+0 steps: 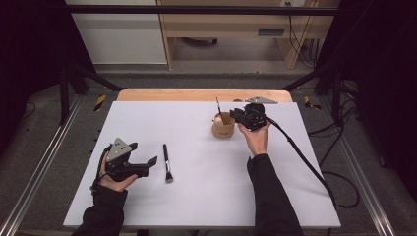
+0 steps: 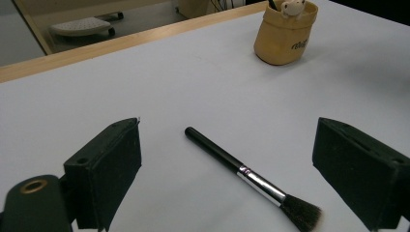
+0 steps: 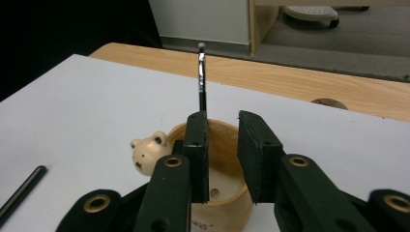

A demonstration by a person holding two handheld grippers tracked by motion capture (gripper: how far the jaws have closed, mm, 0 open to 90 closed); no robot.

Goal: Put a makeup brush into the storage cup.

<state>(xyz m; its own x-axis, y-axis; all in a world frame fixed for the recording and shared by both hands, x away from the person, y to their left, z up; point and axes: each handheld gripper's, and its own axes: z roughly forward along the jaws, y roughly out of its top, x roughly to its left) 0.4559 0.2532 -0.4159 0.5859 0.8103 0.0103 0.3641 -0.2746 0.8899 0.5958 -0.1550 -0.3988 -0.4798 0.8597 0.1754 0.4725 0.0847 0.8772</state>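
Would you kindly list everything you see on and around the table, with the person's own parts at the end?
Makeup brush: one, black handle, silver ferrule, dark bristles, lying flat on the white table, left of centre.
Holder cup: one, tan, with a small bear figure on its rim, standing right of centre towards the far edge.
Thin brush: one, dark, standing upright in the holder cup.
Table: one, white top with a wooden far edge.
Wooden furniture: pale, on the floor beyond the table.
Left hand-held gripper: one, black, jaws wide apart, near the makeup brush.
Right hand-held gripper: one, black, jaws narrowly apart above the holder cup, gripping nothing.
Hands and sleeves: two, dark sleeves, entering from the bottom.
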